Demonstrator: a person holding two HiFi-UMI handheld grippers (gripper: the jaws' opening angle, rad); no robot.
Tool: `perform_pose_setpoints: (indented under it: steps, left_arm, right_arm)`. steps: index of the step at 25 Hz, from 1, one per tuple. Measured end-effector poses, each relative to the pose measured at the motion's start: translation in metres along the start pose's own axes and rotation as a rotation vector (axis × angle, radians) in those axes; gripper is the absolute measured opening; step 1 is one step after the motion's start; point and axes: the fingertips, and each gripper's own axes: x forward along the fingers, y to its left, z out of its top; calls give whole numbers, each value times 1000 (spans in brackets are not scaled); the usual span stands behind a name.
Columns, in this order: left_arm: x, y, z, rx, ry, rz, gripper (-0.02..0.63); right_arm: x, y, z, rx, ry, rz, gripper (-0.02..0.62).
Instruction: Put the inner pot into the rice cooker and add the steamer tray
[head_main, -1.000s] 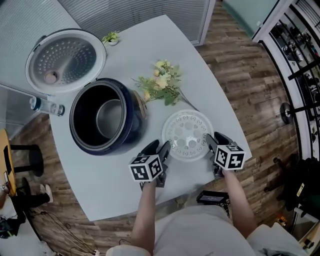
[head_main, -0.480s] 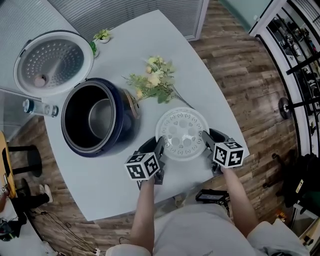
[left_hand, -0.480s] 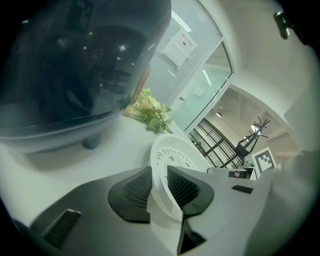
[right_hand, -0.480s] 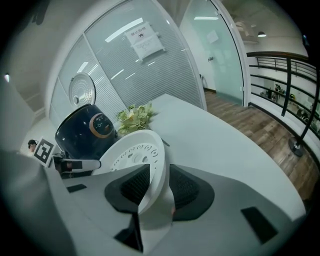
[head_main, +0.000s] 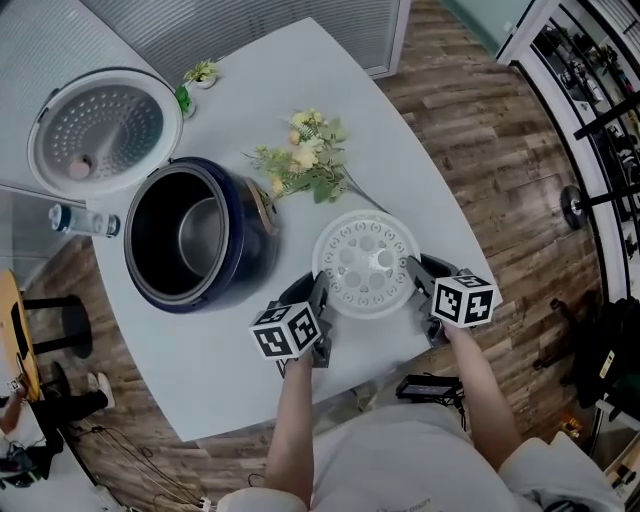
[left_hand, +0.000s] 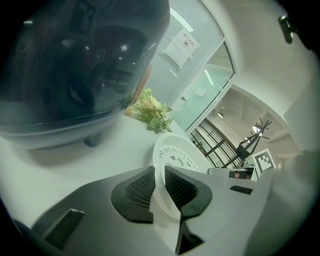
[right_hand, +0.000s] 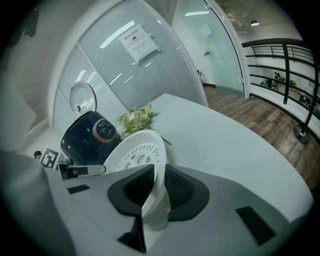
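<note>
The white perforated steamer tray (head_main: 367, 262) lies on the table right of the dark blue rice cooker (head_main: 258, 238). The cooker's lid (head_main: 105, 130) is up and the metal inner pot (head_main: 200, 238) sits inside. My left gripper (head_main: 318, 292) has the tray's left rim (left_hand: 177, 157) between its pads, jaws closing and pressing on it. My right gripper (head_main: 415, 274) has the right rim (right_hand: 137, 152) between its pads, jaws closing in the same way. The cooker's body (left_hand: 75, 65) looms close on the left in the left gripper view.
A bunch of artificial flowers (head_main: 305, 160) lies just behind the tray. A water bottle (head_main: 85, 220) lies at the table's left edge and a small potted plant (head_main: 200, 72) stands at the back. The table's near edge (head_main: 230, 400) is just in front of both grippers.
Both grippers have come in from beside the tray and closed their jaws over its left and right rims. The tray and the cooker have stayed where they were.
</note>
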Motion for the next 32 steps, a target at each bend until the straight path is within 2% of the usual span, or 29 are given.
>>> perform_pose_setpoints:
  steps: [6,16,23,27,32]
  left_arm:
    - [-9,-4,6,2,-20,-4,61]
    - [-42,-33,37,54,-79,-23,60]
    - [-67,-52,64,90,-142,-40,60]
    - [-84,-62,75,104,-174,-51,61]
    - [-100,-71,84,119,-226,-61,60]
  right_arm:
    - [-6,7,4,20,-27,20,75]
    - [-40,30,38,87,-110,73,63]
    - [-63,50,66,88,-174,104,60]
    - [-79,63,77,126,-219,132,60]
    - [-94,76,89,108,-267,155,60]
